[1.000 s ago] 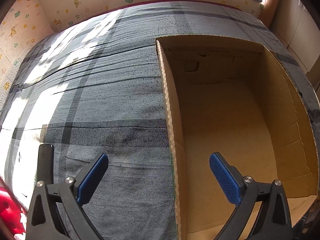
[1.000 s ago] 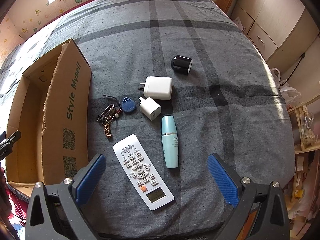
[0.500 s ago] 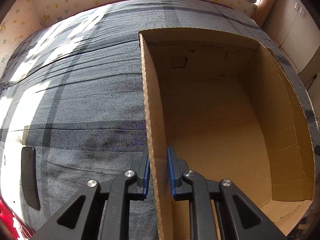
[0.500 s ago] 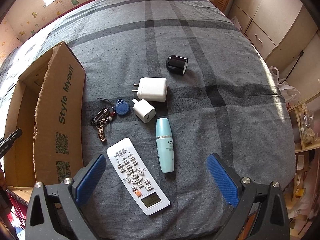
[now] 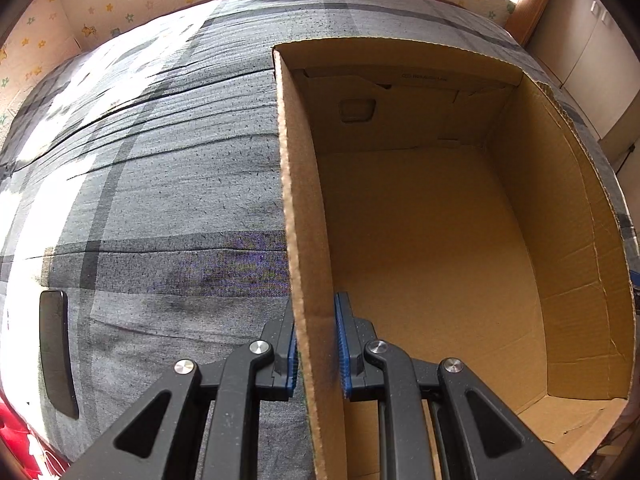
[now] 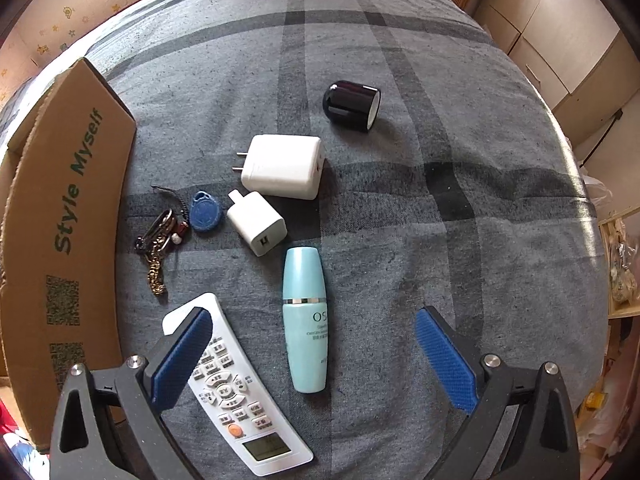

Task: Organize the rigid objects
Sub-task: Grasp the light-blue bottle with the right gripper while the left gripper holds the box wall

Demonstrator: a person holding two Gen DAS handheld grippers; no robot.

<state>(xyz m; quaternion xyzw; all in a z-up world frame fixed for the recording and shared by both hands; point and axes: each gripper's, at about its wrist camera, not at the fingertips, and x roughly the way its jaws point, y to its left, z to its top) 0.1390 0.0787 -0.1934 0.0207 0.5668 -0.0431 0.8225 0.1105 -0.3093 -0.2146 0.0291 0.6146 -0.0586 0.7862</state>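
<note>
My left gripper (image 5: 316,350) is shut on the left wall of an empty cardboard box (image 5: 304,208) that lies on the grey plaid bed. The box's outer wall shows at the left of the right wrist view (image 6: 68,216). My right gripper (image 6: 314,354) is open and empty, low over a teal bottle (image 6: 306,320) and a white remote (image 6: 236,392). Beyond them lie a small white charger (image 6: 258,228), a large white charger (image 6: 284,166), a blue key fob (image 6: 205,212), a bunch of keys (image 6: 158,240) and a black cylinder (image 6: 352,104).
A black phone-like slab (image 5: 56,352) lies on the bed left of the box. Walls with animal prints (image 5: 120,4) border the bed's far side. Cabinets (image 6: 560,52) and a shelf with bags (image 6: 620,264) stand to the right.
My left gripper went from open to shut on the box's left wall. My right gripper came lower and closer over the remote and the teal bottle, still open.
</note>
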